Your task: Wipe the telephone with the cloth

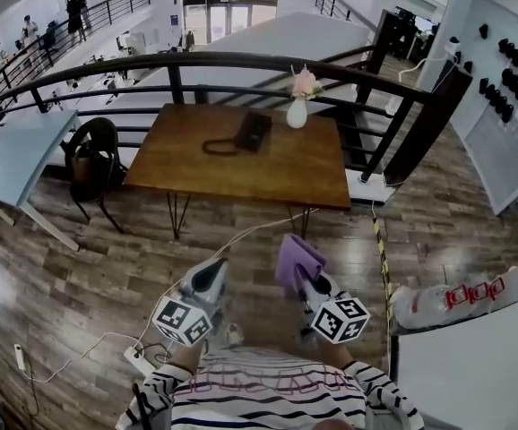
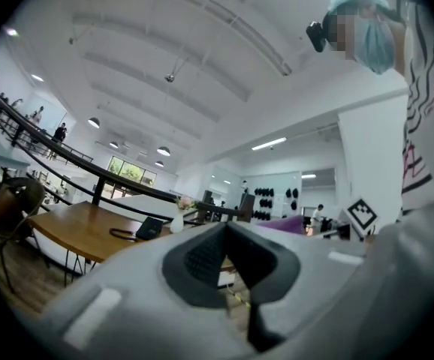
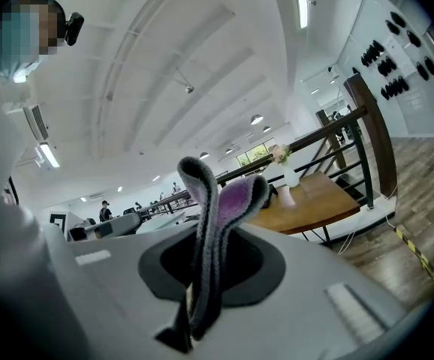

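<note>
- One wood-plank floor (image 1: 80, 267) runs across a mezzanine, closed on its far side by a curved black railing (image 1: 241, 61); beyond it lies a bright hall with tall windows.
- A white wall panel (image 1: 501, 106) hung with small black items fills the right side.
- A wooden table (image 1: 196, 164) on thin metal legs stands against the railing, well apart from both grippers, with bare floor between.
- A pale blue table (image 1: 17, 155) sits off the wooden table's left edge, and a black chair (image 1: 93, 155) stands between the two.
- The telephone (image 1: 253, 131), black with a coiled cord, lies near the middle of the table's far edge.
- A white vase (image 1: 297, 113) of pink flowers stands just right of it, at the same edge.
- A white cable (image 1: 232, 238) trails from under the table to a power strip (image 1: 138, 358); striped tape (image 1: 383, 249) marks the floor at right.
- The right gripper (image 1: 302, 283) pinches the purple cloth (image 1: 295, 258), which folds up out of its jaws.
- The left gripper (image 1: 217, 267) has its jaws pressed together on nothing.
</note>
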